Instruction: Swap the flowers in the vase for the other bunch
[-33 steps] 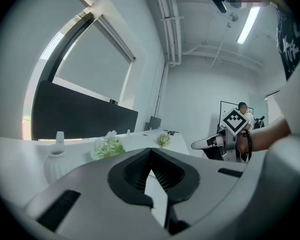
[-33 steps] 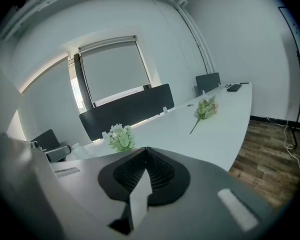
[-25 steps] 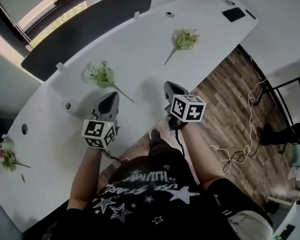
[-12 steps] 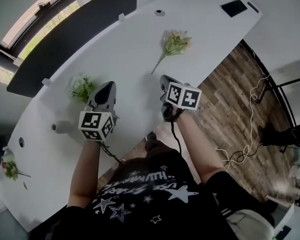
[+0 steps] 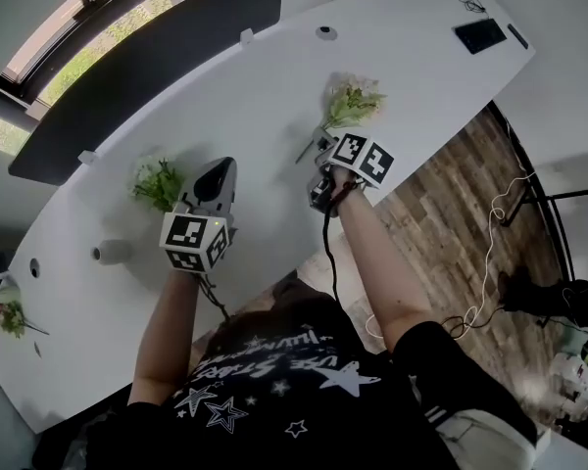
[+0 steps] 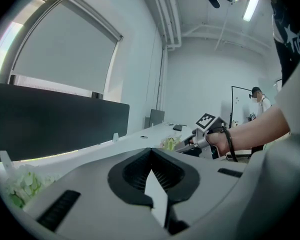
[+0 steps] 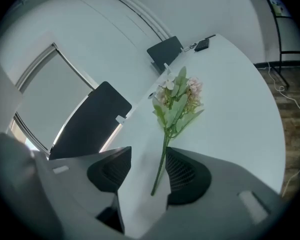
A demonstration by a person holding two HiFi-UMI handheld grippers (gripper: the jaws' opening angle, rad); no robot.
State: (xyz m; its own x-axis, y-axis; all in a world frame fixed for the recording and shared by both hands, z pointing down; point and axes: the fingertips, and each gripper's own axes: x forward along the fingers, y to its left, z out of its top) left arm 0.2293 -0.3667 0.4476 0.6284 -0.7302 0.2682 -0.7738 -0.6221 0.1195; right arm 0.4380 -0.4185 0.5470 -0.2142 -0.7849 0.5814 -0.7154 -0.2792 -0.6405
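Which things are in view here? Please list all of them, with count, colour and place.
table: one, white, long and curved, under everything else.
cream bunch: one, green and cream, lying on the table ahead of the right gripper.
green-white bunch: one, lying on the table beside the left gripper.
far bunch: one, green with some pink, at the table's left end.
pale cylinder: one, whitish, on the table left of the left gripper; maybe the vase.
black flat device: one, at the table's right end.
dark screen: one, black, along the far edge.
wooden floor: brown, right of the table.
left gripper: grey, shut, empty.
right gripper: grey, jaws have just been opening; the cream bunch's stem lies between them, not gripped.
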